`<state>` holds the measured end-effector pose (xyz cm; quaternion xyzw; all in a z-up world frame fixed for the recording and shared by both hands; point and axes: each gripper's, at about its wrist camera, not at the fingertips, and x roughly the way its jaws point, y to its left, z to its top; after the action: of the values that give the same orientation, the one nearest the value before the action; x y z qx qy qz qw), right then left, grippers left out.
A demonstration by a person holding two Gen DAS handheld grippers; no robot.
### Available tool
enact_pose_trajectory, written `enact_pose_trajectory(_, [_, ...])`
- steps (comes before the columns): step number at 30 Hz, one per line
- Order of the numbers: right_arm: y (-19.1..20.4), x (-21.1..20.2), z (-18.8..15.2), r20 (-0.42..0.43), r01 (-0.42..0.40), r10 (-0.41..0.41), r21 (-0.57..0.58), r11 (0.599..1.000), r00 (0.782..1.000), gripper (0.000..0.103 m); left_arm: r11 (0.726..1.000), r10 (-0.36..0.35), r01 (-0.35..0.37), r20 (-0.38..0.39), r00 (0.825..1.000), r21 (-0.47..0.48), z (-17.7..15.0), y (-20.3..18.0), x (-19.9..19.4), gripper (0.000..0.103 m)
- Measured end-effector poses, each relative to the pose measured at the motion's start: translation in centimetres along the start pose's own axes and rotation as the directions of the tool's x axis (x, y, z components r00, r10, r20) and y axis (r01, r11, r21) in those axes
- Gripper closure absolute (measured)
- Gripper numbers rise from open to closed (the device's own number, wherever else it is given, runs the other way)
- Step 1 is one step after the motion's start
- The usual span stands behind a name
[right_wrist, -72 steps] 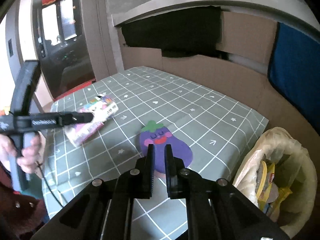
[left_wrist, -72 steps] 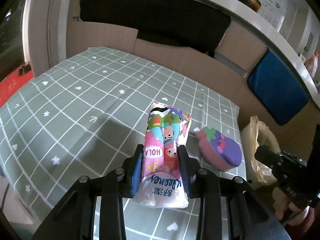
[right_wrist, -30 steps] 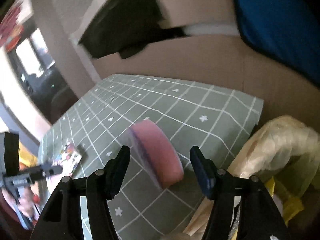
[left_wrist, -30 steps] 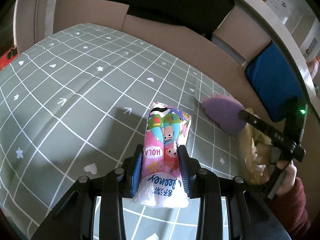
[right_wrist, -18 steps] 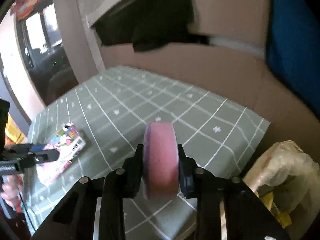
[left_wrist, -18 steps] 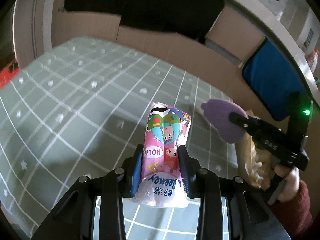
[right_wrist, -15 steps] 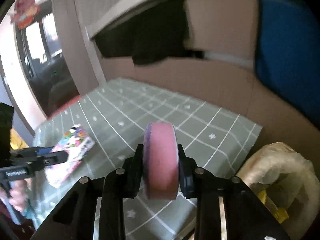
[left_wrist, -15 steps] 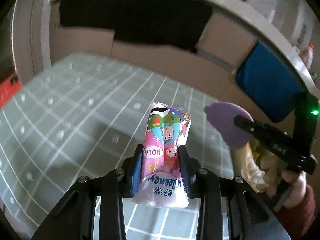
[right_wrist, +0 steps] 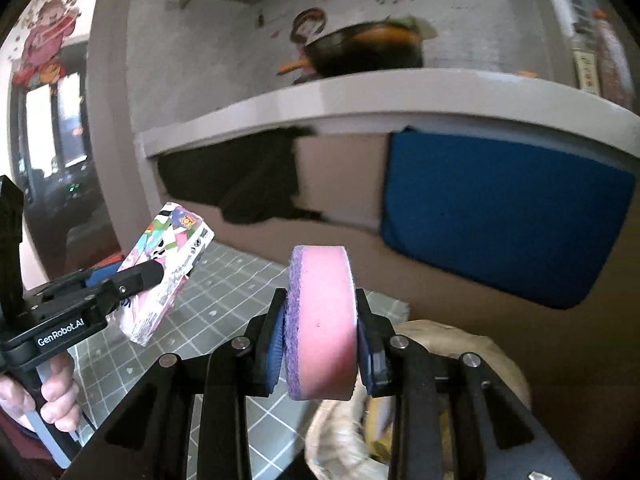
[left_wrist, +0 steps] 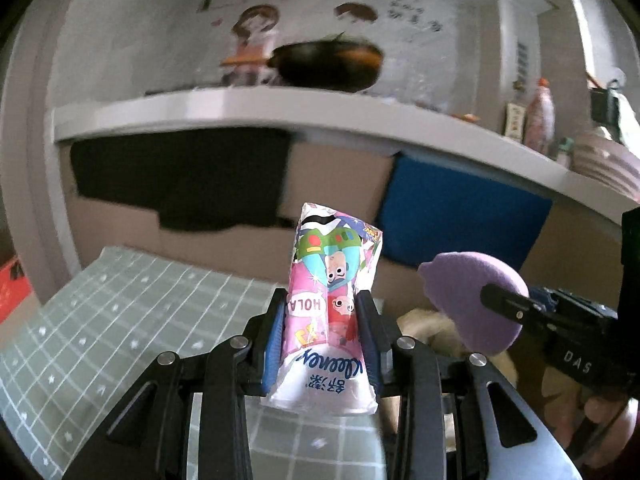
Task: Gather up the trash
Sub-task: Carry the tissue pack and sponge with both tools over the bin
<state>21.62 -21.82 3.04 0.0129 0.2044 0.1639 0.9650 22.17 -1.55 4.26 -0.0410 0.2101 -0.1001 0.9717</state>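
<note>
My left gripper (left_wrist: 322,320) is shut on a colourful tissue pack (left_wrist: 332,304) and holds it up above the green checked tablecloth (left_wrist: 120,320). The pack also shows in the right wrist view (right_wrist: 164,272). My right gripper (right_wrist: 320,332) is shut on a pink and purple eggplant-shaped sponge (right_wrist: 320,320), raised near the table's right end. The sponge shows in the left wrist view (left_wrist: 472,304). A trash bag (right_wrist: 460,344) with yellow wrappers sits just below and right of the right gripper.
A white counter ledge (left_wrist: 280,108) runs above a cardboard wall (left_wrist: 340,184) with black cloth (left_wrist: 180,176) and a blue panel (left_wrist: 460,216). A dark pan (left_wrist: 324,64) and bottles (left_wrist: 540,116) stand on the ledge.
Both grippers have lifted and tilted upward with their loads. The right gripper closed on the sponge and raised it off the table toward the trash bag.
</note>
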Motion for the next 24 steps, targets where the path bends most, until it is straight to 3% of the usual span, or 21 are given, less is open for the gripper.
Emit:
enact_pose_trajectory(13, [-4.2, -5.2, 0.1, 0.101, 0.128, -0.131, 0.037, 0.991, 0.986, 0.074, 0.994, -0.093, 0.087, 0.087, 0.992, 0.065, 2.1, -7.4, -0.6, 0.068])
enact_pose_trajectory(24, [-7.0, -6.7, -1.2, 0.110, 0.169, -0.178, 0.084, 0.982, 0.978, 0.074, 0.986, -0.150, 0.146, 0.049, 0.987, 0.083, 0.8, -10.8, 1.1, 0.068])
